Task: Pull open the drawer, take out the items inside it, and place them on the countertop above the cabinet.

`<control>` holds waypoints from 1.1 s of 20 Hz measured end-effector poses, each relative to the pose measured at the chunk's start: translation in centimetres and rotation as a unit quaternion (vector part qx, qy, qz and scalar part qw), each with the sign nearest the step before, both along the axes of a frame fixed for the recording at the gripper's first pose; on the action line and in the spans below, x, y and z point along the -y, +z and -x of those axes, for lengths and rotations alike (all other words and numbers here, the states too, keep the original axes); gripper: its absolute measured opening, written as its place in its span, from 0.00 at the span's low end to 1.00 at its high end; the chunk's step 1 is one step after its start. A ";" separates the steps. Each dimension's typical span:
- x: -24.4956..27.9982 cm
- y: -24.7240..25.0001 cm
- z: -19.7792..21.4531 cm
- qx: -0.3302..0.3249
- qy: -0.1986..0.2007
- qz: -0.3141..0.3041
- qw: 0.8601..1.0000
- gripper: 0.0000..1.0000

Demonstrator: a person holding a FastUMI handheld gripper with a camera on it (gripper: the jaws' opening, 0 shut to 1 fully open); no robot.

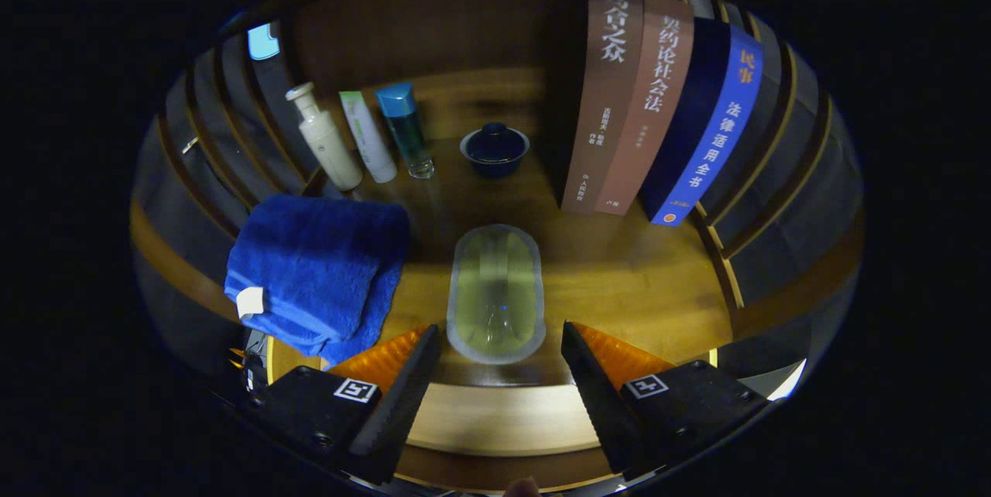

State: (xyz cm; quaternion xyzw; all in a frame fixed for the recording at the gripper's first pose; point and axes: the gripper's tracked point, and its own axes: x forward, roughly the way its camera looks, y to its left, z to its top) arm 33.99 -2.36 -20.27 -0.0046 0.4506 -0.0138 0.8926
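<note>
Wooden surface (619, 280) carries a folded blue towel (321, 269), three bottles (364, 137) in a row beyond it, a dark lidded cup (495, 149) and upright books (658, 102) against the back. The gripper (502, 342) hangs with its fingers (402, 389) spread wide and pinching nothing. A clear oval case (495, 292) lies flat on the wood, its near end between the fingertips, touching neither.
</note>
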 end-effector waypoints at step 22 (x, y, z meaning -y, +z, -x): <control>-5.0 -1.8 25.2 0.297 0.023 0.006 0.955 0.99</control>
